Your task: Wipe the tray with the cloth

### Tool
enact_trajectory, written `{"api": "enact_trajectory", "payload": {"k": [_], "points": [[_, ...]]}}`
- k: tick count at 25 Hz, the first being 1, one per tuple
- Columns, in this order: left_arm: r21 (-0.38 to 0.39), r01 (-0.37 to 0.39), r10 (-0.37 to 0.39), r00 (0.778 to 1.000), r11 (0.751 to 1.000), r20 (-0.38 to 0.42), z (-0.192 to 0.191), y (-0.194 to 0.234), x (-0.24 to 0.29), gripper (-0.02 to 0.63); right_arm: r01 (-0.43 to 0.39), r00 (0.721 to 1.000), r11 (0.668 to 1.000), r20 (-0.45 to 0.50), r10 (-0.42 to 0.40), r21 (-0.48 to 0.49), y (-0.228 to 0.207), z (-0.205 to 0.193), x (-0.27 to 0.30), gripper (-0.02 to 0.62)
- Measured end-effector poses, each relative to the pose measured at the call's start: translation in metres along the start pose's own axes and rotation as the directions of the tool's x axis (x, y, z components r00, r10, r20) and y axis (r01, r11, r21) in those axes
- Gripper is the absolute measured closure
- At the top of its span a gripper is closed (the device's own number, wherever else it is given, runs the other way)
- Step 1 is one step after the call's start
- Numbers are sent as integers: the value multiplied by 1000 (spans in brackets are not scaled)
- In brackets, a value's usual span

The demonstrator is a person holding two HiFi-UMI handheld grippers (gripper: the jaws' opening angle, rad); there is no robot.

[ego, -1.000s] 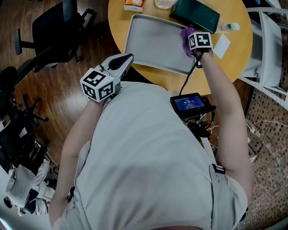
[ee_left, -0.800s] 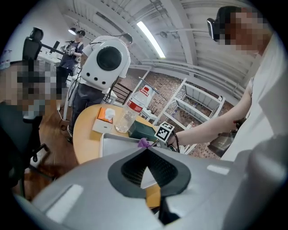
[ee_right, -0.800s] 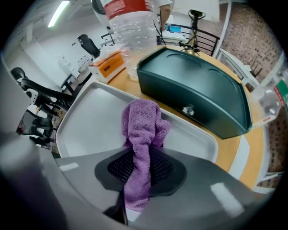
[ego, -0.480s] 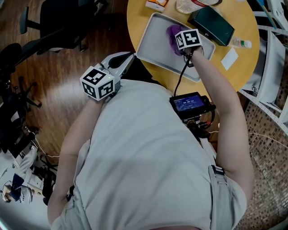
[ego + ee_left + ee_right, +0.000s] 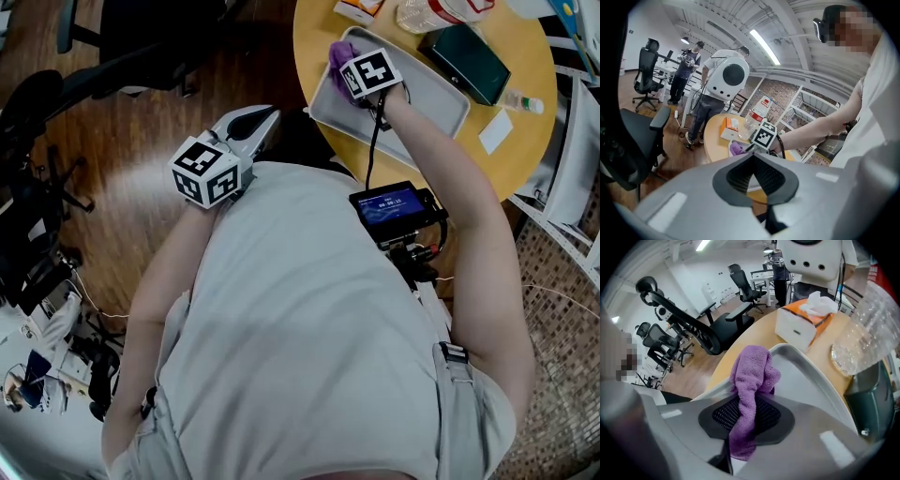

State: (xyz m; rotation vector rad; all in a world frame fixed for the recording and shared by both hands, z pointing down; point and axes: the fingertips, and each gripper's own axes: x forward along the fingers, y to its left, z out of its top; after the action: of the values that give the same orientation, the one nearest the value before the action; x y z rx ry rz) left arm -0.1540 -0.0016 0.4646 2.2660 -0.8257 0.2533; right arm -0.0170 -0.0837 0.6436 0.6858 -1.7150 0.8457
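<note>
One pass done: right tool (image 5: 747,416), clamped on purple cloth (image 5: 752,376), has swept across tray (image 5: 433,96); left tool (image 5: 753,156) closed, empty.

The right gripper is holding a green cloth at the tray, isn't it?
Not green. The cloth is purple, as the right gripper view shows. The right gripper is holding it at the tray.

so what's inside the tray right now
Only the purple cloth, gripped by the right tool, sits at one corner of the tray. The rest of the tray floor that shows is bare. Whatever is under the cloth and the tool is covered.
</note>
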Motion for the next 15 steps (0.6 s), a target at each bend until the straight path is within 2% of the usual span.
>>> {"api": "enact_trajectory", "payload": {"k": [4,7,11,15], "points": [[26,62,-61,998,998,-34,2,-6,9,606,30,1000,998,-7,-30,-54,-3,-24,-3,520],[57,117,-113,991,991,-74,3,-17,19,606,59,998,998,-2,-60,-36,-18,-57,-12,520],[108,195,-179,973,975,-145,-1,-40,39,606,114,993,989,7,-115,90,-53,-118,-34,520],[142,253,-224,955,957,-193,-2,-65,62,606,155,985,954,31,-169,256,-89,-180,-53,520]]}}
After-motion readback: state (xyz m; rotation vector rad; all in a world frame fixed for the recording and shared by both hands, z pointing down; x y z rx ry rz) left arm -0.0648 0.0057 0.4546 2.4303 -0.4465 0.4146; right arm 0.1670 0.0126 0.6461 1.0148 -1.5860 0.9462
